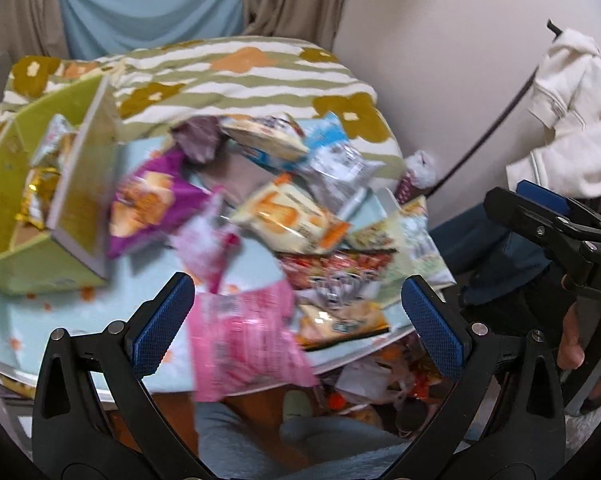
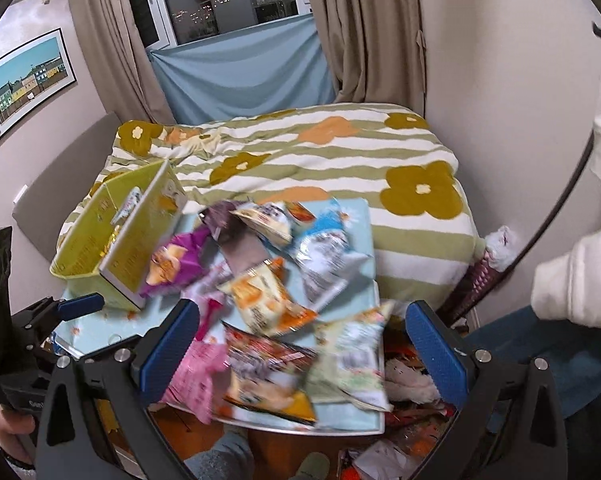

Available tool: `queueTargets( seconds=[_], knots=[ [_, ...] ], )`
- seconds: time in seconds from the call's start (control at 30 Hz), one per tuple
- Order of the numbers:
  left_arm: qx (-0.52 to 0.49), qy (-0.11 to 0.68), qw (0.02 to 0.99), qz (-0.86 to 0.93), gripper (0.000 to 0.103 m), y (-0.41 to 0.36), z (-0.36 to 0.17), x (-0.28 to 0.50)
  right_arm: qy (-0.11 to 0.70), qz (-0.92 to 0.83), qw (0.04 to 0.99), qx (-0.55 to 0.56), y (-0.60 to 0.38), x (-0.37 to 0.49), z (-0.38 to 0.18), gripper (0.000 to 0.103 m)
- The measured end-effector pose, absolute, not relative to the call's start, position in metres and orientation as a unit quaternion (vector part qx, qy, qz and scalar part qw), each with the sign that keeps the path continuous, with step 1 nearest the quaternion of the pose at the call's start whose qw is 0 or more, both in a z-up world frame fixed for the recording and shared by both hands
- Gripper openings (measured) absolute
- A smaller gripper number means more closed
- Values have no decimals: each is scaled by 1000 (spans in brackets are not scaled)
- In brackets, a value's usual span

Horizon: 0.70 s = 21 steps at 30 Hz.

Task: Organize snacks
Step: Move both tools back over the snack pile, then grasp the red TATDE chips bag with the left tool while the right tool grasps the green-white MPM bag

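A heap of snack packets covers a small table with a pale blue cloth (image 1: 32, 312) (image 2: 358, 224). Among them are a purple packet (image 1: 148, 204) (image 2: 172, 264), a cream and orange packet (image 1: 288, 216) (image 2: 260, 296), a silver and blue packet (image 1: 340, 164) (image 2: 324, 252), a red packet (image 1: 336, 268) (image 2: 268, 356) and a pink packet (image 1: 244, 332) (image 2: 196, 376). A green box (image 1: 16, 248) (image 2: 80, 256) at the table's left holds a few packets. My left gripper (image 1: 296, 320) hovers open over the pink packet. My right gripper (image 2: 304, 352) hangs open over the red packet.
Behind the table is a bed with a striped flower blanket (image 1: 240, 80) (image 2: 300, 152). Litter (image 1: 376, 376) (image 2: 404, 440) lies on the floor under the table's right side. A person's grey-trousered knee (image 1: 260, 440) is below. A white garment (image 1: 572, 112) hangs at right.
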<state>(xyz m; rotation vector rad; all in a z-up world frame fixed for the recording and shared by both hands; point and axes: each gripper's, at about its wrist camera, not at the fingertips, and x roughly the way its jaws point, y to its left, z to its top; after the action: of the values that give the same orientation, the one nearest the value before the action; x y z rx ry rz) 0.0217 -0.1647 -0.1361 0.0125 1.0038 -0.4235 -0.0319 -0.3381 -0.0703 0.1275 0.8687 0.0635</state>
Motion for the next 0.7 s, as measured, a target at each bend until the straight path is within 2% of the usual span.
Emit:
queueTargets(
  seconds=[0.47, 0.7],
  knots=[
    [38, 514, 840, -170, 103, -233, -219, 26, 460, 26, 883, 89, -391, -33, -135, 103],
    [57, 529, 833, -154, 94, -240, -247, 37, 467, 41, 879, 91, -390, -26, -160, 102]
  ],
)
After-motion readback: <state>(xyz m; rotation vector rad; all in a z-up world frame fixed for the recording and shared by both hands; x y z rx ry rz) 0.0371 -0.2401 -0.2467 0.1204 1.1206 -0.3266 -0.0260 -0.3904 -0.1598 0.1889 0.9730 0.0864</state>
